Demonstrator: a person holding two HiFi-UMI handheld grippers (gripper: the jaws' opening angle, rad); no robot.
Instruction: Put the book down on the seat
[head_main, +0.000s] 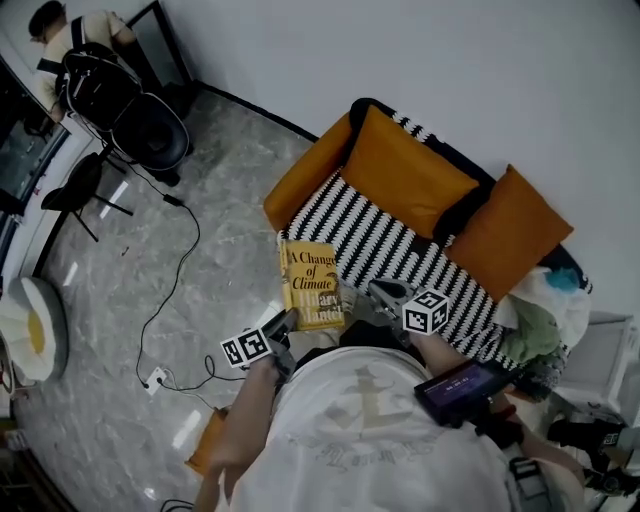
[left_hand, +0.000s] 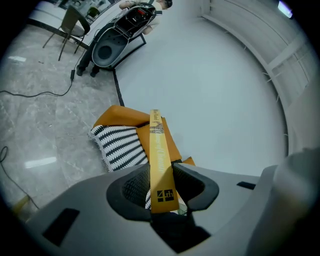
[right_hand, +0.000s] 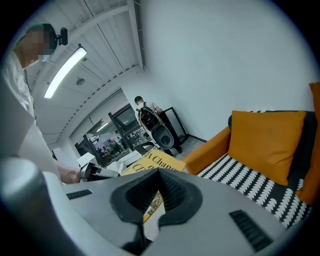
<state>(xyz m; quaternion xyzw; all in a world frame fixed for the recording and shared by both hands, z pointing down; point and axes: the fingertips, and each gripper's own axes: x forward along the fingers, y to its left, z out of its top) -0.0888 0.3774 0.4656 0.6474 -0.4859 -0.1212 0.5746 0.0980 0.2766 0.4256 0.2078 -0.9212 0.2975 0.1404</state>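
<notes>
A yellow book (head_main: 312, 285) titled "A Change of Climate" is held up in front of the sofa, over the front edge of its black-and-white striped seat (head_main: 390, 245). My left gripper (head_main: 288, 322) is shut on the book's lower spine (left_hand: 161, 165), which stands upright between the pads. My right gripper (head_main: 378, 292) is at the book's lower right corner. In the right gripper view the yellow cover (right_hand: 157, 162) and a white page edge fill the narrow gap between the jaws (right_hand: 154, 212). The seat (left_hand: 120, 145) lies beyond the book.
Two orange cushions (head_main: 405, 170) (head_main: 510, 230) lean on the sofa's back against the white wall. A heap of bags and cloth (head_main: 545, 305) fills the sofa's right end. A black cable (head_main: 170, 290) runs over the grey floor, and a person stands by a black chair (head_main: 150, 130) far left.
</notes>
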